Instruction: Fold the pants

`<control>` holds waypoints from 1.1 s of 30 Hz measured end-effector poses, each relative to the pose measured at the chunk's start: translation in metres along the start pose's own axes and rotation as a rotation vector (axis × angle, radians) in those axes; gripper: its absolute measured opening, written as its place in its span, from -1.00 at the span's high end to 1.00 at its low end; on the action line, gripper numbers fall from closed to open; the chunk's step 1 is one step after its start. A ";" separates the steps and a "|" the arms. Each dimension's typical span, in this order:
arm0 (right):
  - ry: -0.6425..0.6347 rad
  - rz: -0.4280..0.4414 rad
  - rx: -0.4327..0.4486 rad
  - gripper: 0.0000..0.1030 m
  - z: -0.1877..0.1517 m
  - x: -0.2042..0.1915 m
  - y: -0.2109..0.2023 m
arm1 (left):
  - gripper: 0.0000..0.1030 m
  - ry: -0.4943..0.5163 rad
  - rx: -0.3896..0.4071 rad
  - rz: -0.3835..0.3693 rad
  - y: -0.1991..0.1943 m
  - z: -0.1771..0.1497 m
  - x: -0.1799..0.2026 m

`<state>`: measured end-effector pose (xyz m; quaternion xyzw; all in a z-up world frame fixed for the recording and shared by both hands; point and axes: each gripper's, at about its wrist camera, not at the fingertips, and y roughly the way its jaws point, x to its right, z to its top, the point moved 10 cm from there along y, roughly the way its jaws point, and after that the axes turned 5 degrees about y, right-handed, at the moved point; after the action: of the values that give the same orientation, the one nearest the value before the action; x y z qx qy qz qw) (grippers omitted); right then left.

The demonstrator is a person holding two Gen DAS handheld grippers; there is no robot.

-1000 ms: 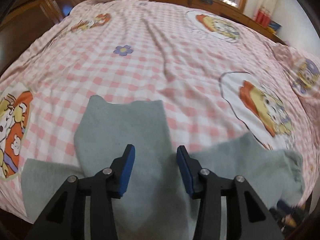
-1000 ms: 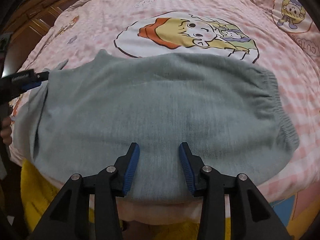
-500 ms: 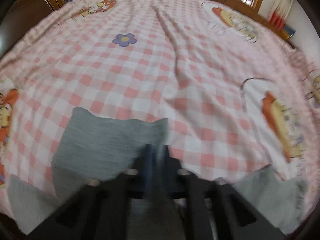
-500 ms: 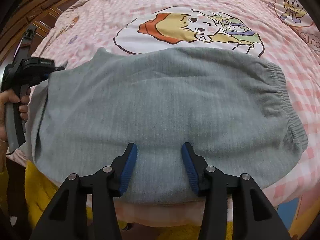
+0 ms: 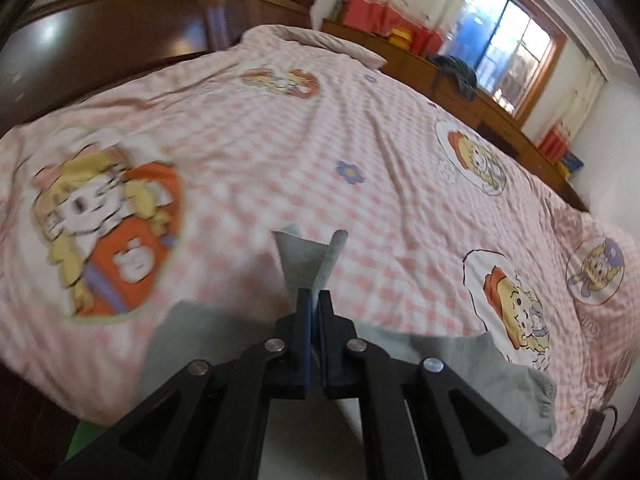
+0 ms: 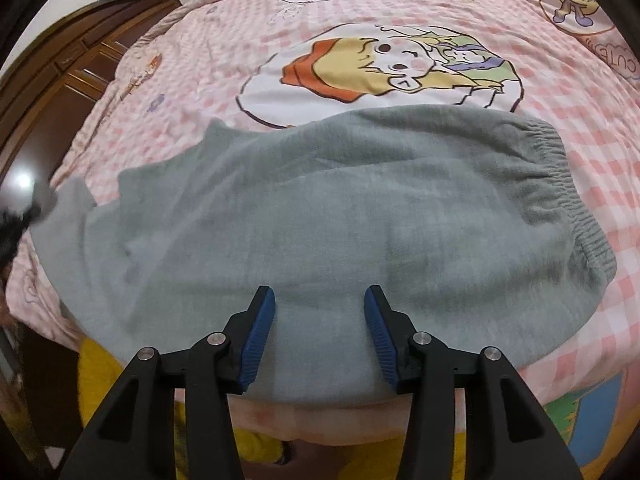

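Grey-green pants (image 6: 320,208) lie flat across the near edge of the bed, the elastic waistband (image 6: 560,184) at the right, the legs at the left. My right gripper (image 6: 319,312) is open and empty, just above the pants' near edge. My left gripper (image 5: 315,304) is shut on the hem end of a pant leg (image 5: 308,256), which sticks up past the fingers, lifted off the bed. The rest of the pants (image 5: 460,364) lies below it. The left gripper shows as a dark blur at the far left of the right wrist view (image 6: 16,220).
The bed has a pink checked quilt (image 5: 360,140) with cartoon prints. A dark wooden wardrobe (image 5: 100,40) stands to the left. A wooden desk (image 5: 460,80) with clutter runs under the window beyond the bed. Yellow fabric (image 6: 120,380) shows below the bed edge.
My left gripper has shut on the pant leg end and lifted it up off the bed. My right gripper has stayed open over the pants' near edge.
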<state>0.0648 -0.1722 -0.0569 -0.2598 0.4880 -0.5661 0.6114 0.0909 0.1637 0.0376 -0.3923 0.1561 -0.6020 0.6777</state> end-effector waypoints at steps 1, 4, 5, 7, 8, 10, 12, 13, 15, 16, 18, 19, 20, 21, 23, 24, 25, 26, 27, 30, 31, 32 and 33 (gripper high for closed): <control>-0.002 0.005 -0.001 0.06 -0.001 -0.004 -0.001 | 0.95 -0.009 -0.003 0.000 -0.004 -0.003 -0.007; -0.046 0.004 -0.008 0.06 -0.007 -0.019 -0.004 | 0.95 -0.049 -0.018 0.022 -0.014 -0.022 -0.034; -0.061 0.002 -0.010 0.06 -0.009 -0.024 -0.004 | 0.95 -0.066 -0.022 0.026 -0.017 -0.030 -0.043; -0.090 0.002 -0.016 0.06 -0.014 -0.034 -0.005 | 0.95 -0.092 -0.034 0.028 -0.018 -0.041 -0.056; -0.103 0.004 -0.022 0.06 -0.016 -0.038 -0.005 | 0.95 -0.101 -0.042 0.035 -0.017 -0.047 -0.064; -0.137 0.014 -0.036 0.06 -0.023 -0.049 -0.005 | 0.95 -0.121 -0.073 0.053 -0.011 -0.062 -0.079; -0.183 0.014 -0.042 0.06 -0.029 -0.059 -0.004 | 0.95 -0.155 -0.114 0.037 -0.002 -0.077 -0.089; -0.207 0.013 -0.045 0.06 -0.032 -0.065 -0.004 | 0.95 -0.159 -0.131 0.040 0.002 -0.085 -0.093; -0.252 0.017 -0.050 0.06 -0.038 -0.077 -0.003 | 0.95 -0.156 -0.148 0.040 0.007 -0.095 -0.096; -0.271 0.022 -0.053 0.06 -0.041 -0.083 -0.002 | 0.95 -0.154 -0.154 0.040 0.008 -0.098 -0.096; -0.302 0.033 -0.062 0.06 -0.048 -0.093 -0.002 | 0.95 -0.155 -0.163 0.034 0.011 -0.101 -0.095; -0.318 0.042 -0.069 0.06 -0.052 -0.098 -0.001 | 0.95 -0.156 -0.163 0.030 0.012 -0.102 -0.094; -0.331 0.047 -0.075 0.06 -0.056 -0.102 0.000 | 0.95 -0.156 -0.161 0.023 0.013 -0.101 -0.094; -0.347 0.049 -0.082 0.06 -0.061 -0.106 0.001 | 0.95 -0.150 -0.160 0.016 0.013 -0.101 -0.092; -0.379 0.049 -0.095 0.06 -0.070 -0.114 0.005 | 0.94 -0.143 -0.159 0.009 0.015 -0.101 -0.091; -0.402 0.051 -0.104 0.06 -0.076 -0.120 0.007 | 0.92 -0.143 -0.158 0.004 0.015 -0.100 -0.091; -0.413 0.051 -0.108 0.06 -0.078 -0.123 0.009 | 0.90 -0.145 -0.158 -0.002 0.016 -0.099 -0.089; -0.427 0.048 -0.111 0.06 -0.081 -0.126 0.010 | 0.89 -0.148 -0.157 -0.009 0.017 -0.099 -0.089; -0.439 0.043 -0.111 0.06 -0.083 -0.129 0.012 | 0.88 -0.154 -0.157 -0.014 0.018 -0.100 -0.088; -0.448 0.033 -0.110 0.06 -0.085 -0.133 0.015 | 0.78 -0.161 -0.155 -0.030 0.021 -0.100 -0.086; -0.445 0.035 -0.110 0.06 -0.085 -0.134 0.016 | 0.76 -0.163 -0.153 -0.031 0.021 -0.100 -0.086; -0.440 0.037 -0.109 0.06 -0.084 -0.134 0.016 | 0.71 -0.165 -0.153 -0.032 0.021 -0.100 -0.085; -0.435 0.040 -0.108 0.06 -0.084 -0.133 0.015 | 0.67 -0.168 -0.155 -0.030 0.021 -0.101 -0.086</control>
<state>0.0123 -0.0232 -0.0620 -0.3985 0.3793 -0.4577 0.6985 0.0174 0.2087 -0.0651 -0.4947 0.1389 -0.5633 0.6470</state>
